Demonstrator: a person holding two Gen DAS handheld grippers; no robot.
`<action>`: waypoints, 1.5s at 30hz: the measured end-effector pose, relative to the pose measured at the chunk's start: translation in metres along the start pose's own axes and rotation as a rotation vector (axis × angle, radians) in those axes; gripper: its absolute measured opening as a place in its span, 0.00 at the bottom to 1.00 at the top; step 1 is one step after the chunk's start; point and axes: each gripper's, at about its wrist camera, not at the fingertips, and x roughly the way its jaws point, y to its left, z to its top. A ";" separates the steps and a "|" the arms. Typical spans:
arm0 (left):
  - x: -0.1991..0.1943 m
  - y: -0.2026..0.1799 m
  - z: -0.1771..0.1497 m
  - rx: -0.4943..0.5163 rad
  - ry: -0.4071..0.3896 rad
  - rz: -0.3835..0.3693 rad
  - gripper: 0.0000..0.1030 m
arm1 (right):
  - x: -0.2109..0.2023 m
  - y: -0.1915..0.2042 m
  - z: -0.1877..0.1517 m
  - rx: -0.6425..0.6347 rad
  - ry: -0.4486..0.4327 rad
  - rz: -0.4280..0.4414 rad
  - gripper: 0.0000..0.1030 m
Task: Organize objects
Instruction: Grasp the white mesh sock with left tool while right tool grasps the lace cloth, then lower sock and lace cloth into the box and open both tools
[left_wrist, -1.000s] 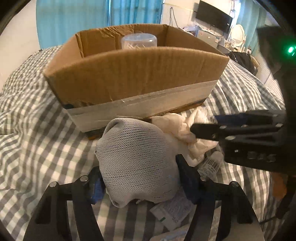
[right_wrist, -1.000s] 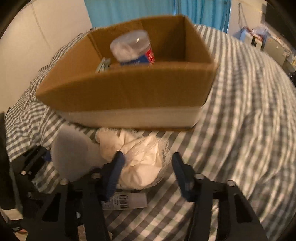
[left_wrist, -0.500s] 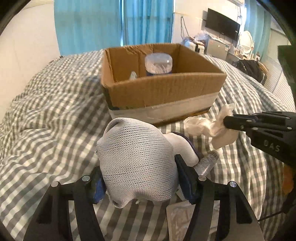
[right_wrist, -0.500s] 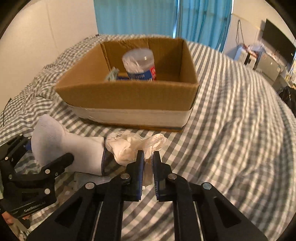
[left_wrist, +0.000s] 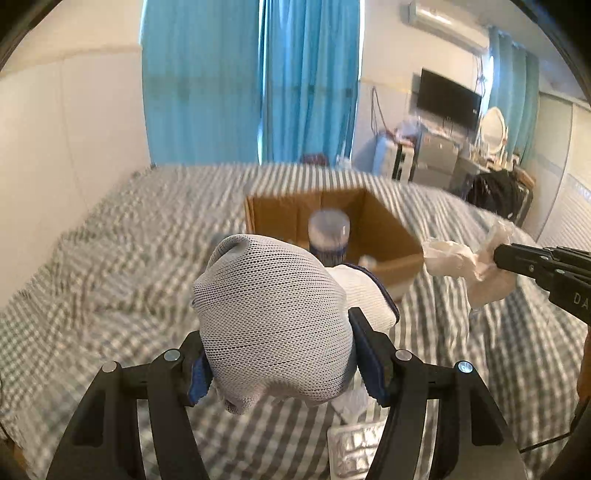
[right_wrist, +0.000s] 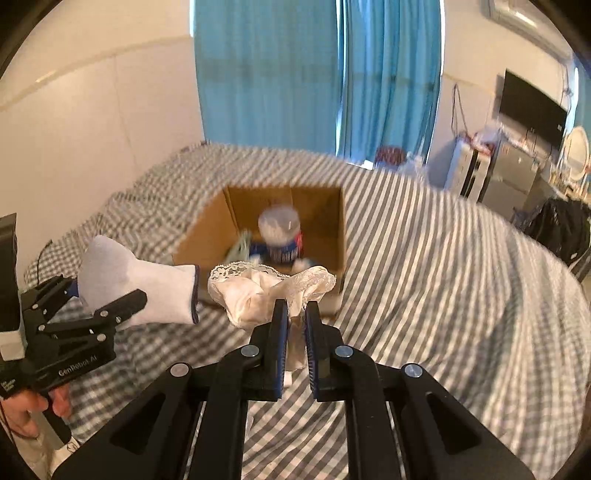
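Left gripper (left_wrist: 280, 365) jaws clamped the sock (left_wrist: 273, 317); right gripper (right_wrist: 295, 332) jaws clamped the lace cloth (right_wrist: 258, 291) above the bed (right_wrist: 443, 295).

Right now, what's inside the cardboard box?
Inside the cardboard box: a clear-lidded jar with a blue label and something pale green beside it. The near wall and held lace cloth hide the floor.

- The bed (left_wrist: 110, 280), covered in a grey-and-white checked sheet, fills the lower half of both views, rumpled toward nine o'clock.
- An open cardboard box (left_wrist: 388, 229) sits directly on the sheet at about twelve o'clock from the left wrist camera.
- A flat clear packet (left_wrist: 351, 446) lies on the sheet at five o'clock in the left wrist view; its contents are too blurred to tell.
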 end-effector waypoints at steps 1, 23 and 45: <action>-0.004 0.000 0.008 0.002 -0.018 0.003 0.64 | -0.005 -0.001 0.005 -0.003 -0.013 0.000 0.09; 0.100 0.015 0.109 0.017 -0.054 0.110 0.64 | 0.071 -0.015 0.124 0.016 -0.095 -0.004 0.09; 0.170 -0.004 0.096 0.093 0.037 0.110 0.88 | 0.175 -0.036 0.118 0.046 -0.026 0.034 0.54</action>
